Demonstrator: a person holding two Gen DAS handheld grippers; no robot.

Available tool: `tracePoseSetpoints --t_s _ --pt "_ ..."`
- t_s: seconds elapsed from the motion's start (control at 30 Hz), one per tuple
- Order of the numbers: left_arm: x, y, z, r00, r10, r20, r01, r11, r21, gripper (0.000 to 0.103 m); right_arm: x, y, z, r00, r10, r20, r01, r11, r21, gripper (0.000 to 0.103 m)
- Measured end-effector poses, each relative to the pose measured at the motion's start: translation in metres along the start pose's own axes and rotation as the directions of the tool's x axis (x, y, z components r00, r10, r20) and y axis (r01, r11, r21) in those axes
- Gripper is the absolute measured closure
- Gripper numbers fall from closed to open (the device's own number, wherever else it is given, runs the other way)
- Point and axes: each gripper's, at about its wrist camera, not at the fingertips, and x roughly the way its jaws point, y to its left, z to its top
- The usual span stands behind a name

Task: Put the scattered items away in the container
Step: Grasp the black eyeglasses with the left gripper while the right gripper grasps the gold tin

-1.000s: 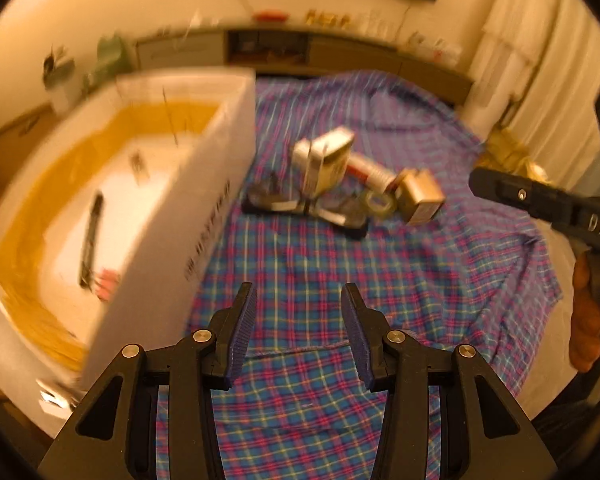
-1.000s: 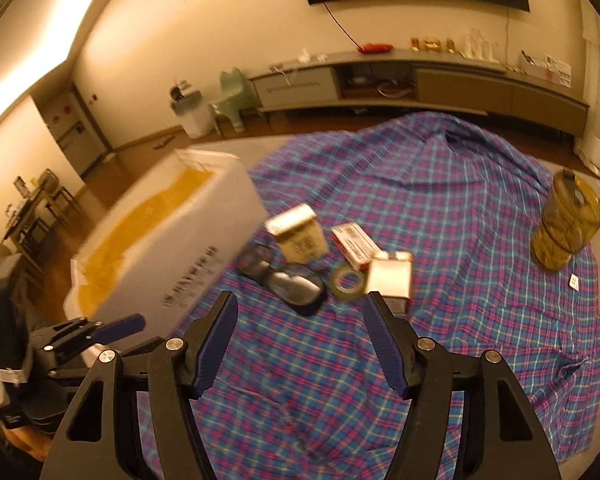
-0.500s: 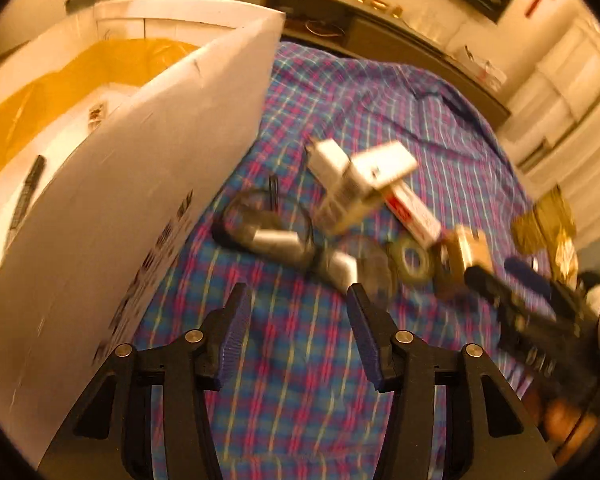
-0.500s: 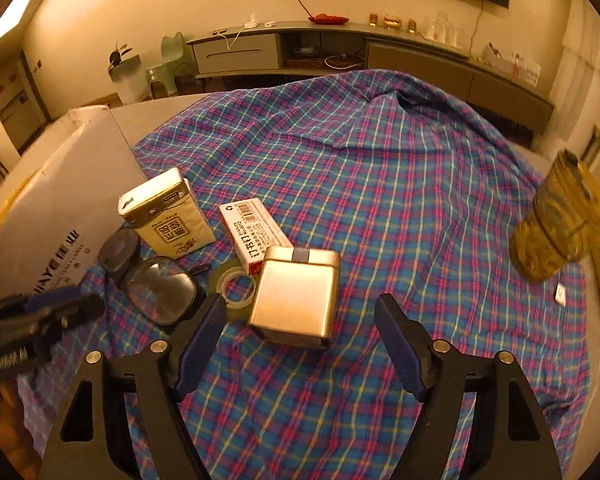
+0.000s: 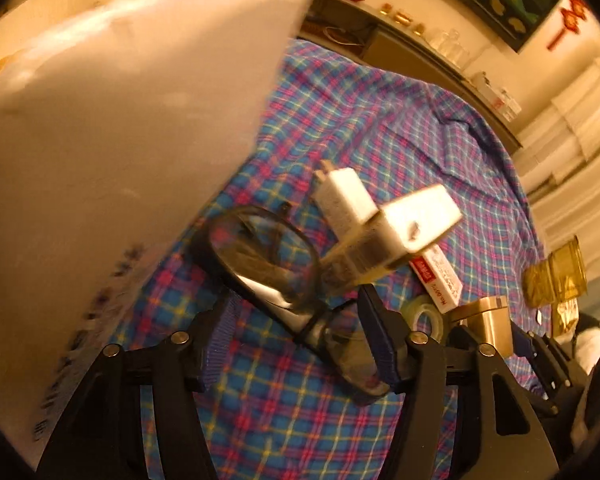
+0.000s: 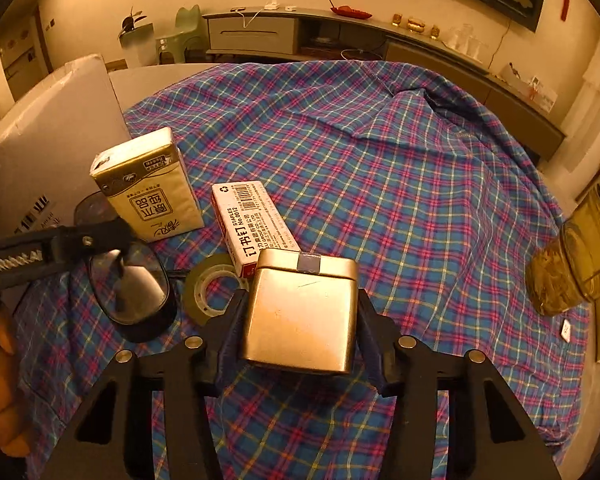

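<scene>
Closing on the metal tin [image 6: 300, 312] on the near plaid cloth [image 6: 400, 184], the right hand-held gripper [image 6: 300, 340] risked skidding off; the left hand-held gripper [image 5: 300, 344], jaws opening, straddled the eyeglasses [image 5: 276, 280], unpinched.

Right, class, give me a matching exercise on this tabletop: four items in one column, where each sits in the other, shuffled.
Items
1. metal tin
2. tape roll
3. glasses
4. staples box

Places
A. between the left gripper's fingers
B. between the right gripper's closing fingers
C. beside the tissue pack
D. left of the tin, on the cloth

Pairs: 1-B, 2-D, 3-A, 4-C
</scene>
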Motion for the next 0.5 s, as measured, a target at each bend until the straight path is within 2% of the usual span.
tracePoseSetpoints --t_s 0.07,0.13,0.2,0.27,0.37,0.43,0.5 --pt "0.001 -0.007 0.002 0.999 -0.039 -0.015 0.04 0.998 0.038 0.061 -0.006 -0.002 -0.002 1.0 0.021 0.003 -0.021 1.0 0.005 0.051" --pt "-0.007 -0.015 -0.003 0.999 -0.048 -0.026 0.05 0.994 0.094 0.066 -0.015 -0.006 -0.007 0.999 0.052 0.006 -0.052 0.999 0.009 0.052" --pt "-0.016 -0.013 -0.007 0.997 -0.076 -0.032 0.08 0.989 0.122 0.072 -0.022 -0.01 -0.013 0.995 0.103 0.001 -0.103 0.994 0.024 0.052" --pt "-0.021 -0.007 -0.007 0.994 -0.096 -0.048 0.102 0.987 0.125 0.073 -0.027 -0.014 -0.019 0.991 0.131 -0.006 -0.13 0.991 0.032 0.052" --pt "-0.02 0.008 -0.005 0.993 -0.106 -0.059 0.11 0.991 0.075 0.07 -0.032 -0.016 -0.025 0.987 0.16 -0.015 -0.16 0.986 0.036 0.052" --pt "-0.019 0.014 -0.002 0.997 -0.074 -0.034 0.075 0.996 0.039 0.068 -0.033 -0.015 -0.024 0.986 0.166 -0.013 -0.166 0.986 0.034 0.052" --pt "-0.016 0.01 0.003 0.998 -0.065 -0.018 0.065 0.997 0.027 0.05 -0.032 -0.013 -0.021 0.985 0.17 -0.008 -0.17 0.985 0.035 0.052"
